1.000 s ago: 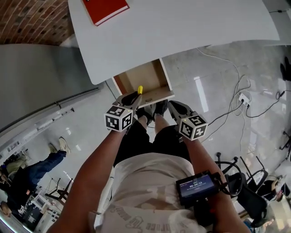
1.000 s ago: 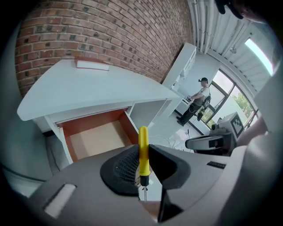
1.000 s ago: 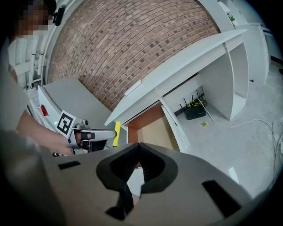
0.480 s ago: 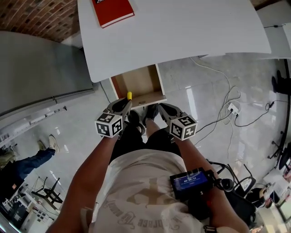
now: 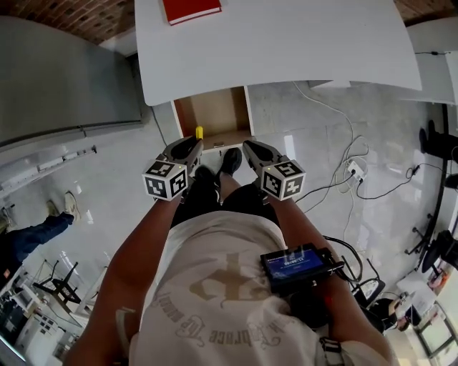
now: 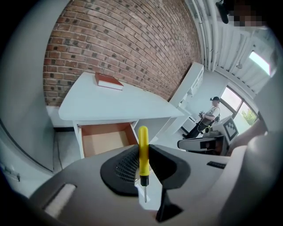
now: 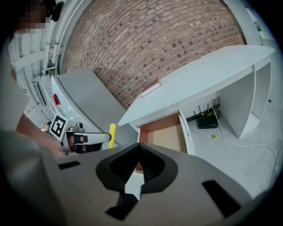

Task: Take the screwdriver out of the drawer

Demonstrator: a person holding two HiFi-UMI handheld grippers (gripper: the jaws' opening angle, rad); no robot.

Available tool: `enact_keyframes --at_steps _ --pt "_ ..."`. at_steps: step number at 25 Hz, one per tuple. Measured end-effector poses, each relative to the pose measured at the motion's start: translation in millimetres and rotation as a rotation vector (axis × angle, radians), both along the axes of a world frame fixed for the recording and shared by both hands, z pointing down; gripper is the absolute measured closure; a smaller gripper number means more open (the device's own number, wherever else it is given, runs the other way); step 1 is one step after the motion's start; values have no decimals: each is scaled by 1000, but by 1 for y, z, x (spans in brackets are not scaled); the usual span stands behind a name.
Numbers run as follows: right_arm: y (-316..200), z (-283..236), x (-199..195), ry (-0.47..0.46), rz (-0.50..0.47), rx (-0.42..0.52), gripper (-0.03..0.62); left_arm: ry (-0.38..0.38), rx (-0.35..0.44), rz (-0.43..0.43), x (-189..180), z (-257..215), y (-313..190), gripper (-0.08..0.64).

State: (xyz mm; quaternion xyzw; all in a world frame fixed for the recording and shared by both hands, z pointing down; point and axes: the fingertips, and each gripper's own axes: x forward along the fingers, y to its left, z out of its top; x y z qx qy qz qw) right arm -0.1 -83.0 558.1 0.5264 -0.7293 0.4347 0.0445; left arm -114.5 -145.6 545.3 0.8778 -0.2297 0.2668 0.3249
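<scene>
A yellow-handled screwdriver [image 6: 143,152] stands upright between the jaws of my left gripper [image 6: 142,164], which is shut on it, its thin metal tip pointing down. In the head view the yellow handle [image 5: 200,132] sticks out of the left gripper [image 5: 192,145], just in front of the open drawer [image 5: 213,113]. The drawer [image 6: 107,139] is pulled out from under the white desk [image 6: 110,103] and looks bare inside. My right gripper [image 7: 138,165] is shut with nothing between its jaws. It hangs beside the left one [image 7: 84,137], near the drawer's front [image 7: 163,137].
A red book [image 5: 190,9] lies on the desk's far left corner. Cables and a power strip [image 5: 353,169] trail over the floor to the right. A router [image 7: 206,120] sits under the desk. A grey cabinet [image 5: 64,71] stands left of the desk. People stand farther off.
Both grippers have risen and drawn back from the drawer, the left one carrying the screwdriver. The head view has shifted, so the desk and the drawer now sit more central.
</scene>
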Motion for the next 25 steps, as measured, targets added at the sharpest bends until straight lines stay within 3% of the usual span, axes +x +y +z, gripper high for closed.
enact_keyframes --at_steps 17,25 --pt "-8 -63 -16 86 -81 116 586 75 86 -63 -28 -58 2 495" --pt "-6 -92 -22 140 -122 178 586 91 142 -17 -25 -82 12 495"
